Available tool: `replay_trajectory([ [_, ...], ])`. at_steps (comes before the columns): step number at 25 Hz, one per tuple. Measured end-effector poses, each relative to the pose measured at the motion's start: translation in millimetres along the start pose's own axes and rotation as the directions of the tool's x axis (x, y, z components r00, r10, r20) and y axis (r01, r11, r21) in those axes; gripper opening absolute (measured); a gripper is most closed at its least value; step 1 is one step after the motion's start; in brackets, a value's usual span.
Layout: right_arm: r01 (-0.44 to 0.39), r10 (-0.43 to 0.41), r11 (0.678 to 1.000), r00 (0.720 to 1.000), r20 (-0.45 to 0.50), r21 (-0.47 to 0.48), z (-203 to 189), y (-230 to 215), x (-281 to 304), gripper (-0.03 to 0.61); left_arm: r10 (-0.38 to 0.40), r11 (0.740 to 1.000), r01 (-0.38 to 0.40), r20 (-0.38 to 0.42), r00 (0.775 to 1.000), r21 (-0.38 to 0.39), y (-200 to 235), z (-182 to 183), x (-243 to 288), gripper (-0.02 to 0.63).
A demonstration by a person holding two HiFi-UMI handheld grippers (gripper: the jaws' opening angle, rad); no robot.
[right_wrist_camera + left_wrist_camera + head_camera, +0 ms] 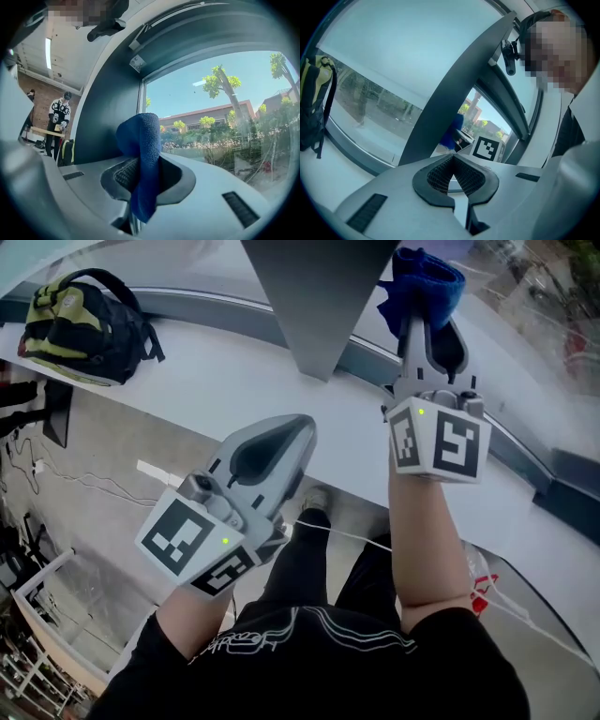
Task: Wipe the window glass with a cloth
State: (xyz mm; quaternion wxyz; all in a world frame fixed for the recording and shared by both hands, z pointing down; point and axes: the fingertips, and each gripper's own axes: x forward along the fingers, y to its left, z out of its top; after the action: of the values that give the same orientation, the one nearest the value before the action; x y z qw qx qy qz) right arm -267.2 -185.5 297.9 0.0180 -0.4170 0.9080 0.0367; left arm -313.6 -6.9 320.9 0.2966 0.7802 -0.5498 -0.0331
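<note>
Blue cloth (pixel 140 154) ready at the glass (pixel 225 117)
The right gripper (pixel 140 185) pinches the cloth, left gripper (pixel 452 161) closed and empty; rubbing could pull it loose.

Head view steeply downward; gripper views close along their jaws; window glass (pixel 225 117) and pillar (pixel 314 296) shared.
</note>
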Motion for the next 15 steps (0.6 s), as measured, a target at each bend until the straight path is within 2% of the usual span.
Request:
replay_trajectory([
  [9, 0.009, -0.008, 0.999, 1.000, 0.010, -0.042, 5, -22, -16, 0.063, -0.023, 1.000, 0.024, -0.026, 0.999, 0.011, -26, -12, 22, 0.006],
  [15, 0.036, -0.036, 0.999, 0.999, 0.005, -0.024, 5, -54, -39, 0.063, -0.041, 0.999, 0.042, -0.047, 0.998, 0.020, -57, -23, 43, 0.006],
])
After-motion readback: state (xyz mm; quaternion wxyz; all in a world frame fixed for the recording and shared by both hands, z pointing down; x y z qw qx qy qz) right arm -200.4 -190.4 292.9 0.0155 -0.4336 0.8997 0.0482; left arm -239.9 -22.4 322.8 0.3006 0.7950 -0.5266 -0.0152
